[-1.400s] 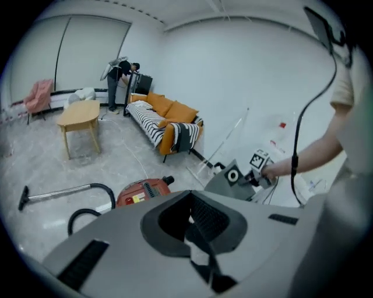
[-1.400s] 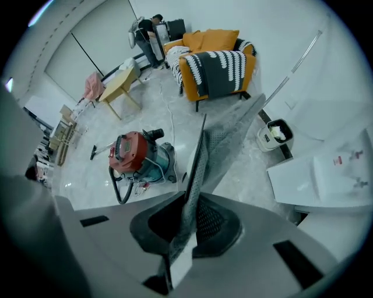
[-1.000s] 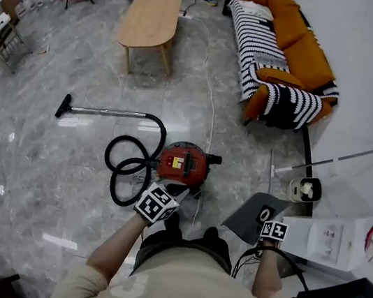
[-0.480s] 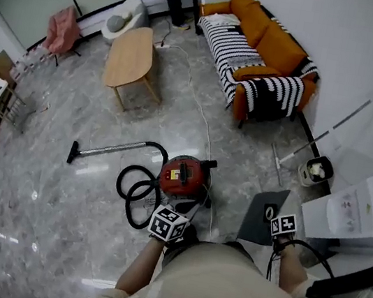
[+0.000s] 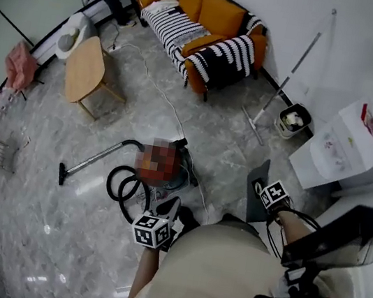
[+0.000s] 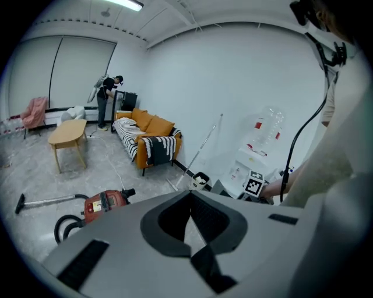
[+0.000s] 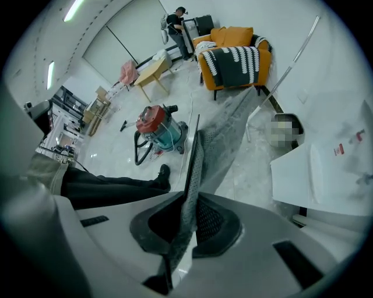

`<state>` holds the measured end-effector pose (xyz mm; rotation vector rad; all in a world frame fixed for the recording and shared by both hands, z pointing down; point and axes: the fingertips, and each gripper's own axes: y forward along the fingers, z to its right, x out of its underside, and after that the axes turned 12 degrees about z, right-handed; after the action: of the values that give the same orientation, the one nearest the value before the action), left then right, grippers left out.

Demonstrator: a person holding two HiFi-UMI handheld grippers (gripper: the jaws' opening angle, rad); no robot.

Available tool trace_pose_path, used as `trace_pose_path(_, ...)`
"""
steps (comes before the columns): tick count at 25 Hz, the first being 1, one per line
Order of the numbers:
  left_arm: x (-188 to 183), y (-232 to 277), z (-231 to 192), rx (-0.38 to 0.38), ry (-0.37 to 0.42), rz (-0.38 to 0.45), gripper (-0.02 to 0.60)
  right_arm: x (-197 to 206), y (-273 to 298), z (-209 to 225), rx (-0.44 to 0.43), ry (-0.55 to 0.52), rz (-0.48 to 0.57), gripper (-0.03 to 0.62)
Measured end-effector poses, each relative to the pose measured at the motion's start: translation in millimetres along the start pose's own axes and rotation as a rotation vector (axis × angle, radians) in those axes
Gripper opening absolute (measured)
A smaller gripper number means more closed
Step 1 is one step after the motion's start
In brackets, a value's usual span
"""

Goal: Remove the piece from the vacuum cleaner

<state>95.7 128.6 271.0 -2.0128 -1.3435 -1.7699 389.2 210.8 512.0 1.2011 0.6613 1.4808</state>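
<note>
since the flat dark-grey mesh panel [image 7: 221, 139] already sits pinched in the right gripper [image 7: 185, 227], clear of the red canister vacuum cleaner [image 7: 154, 121], it seems light and bendy; hold its rim. left gripper [image 6: 192, 233] closed, empty.

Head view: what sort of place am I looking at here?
Most likely a living room, perhaps a staged one: an orange sofa with a striped throw, a wooden coffee table, and a red vacuum cleaner on a glossy marble-look floor.
</note>
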Motion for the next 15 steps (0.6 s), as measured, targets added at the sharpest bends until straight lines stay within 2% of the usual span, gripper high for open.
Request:
trace_pose_path(5,26,-15,18,-0.034,-0.034,-0.032,0.003,26,-1,9,-0.015,0.004,-0.054,0.02)
trace_pose_path(10,29,-37,17,-0.079,-0.042,-0.014,0.003,39,1,5,-0.02,-0.011,-0.102,0.019)
trace_pose_path(15,35,-67,11,-0.087,-0.04,0.008,0.003,53,3,-13,0.001,-0.029,-0.11,0.019)
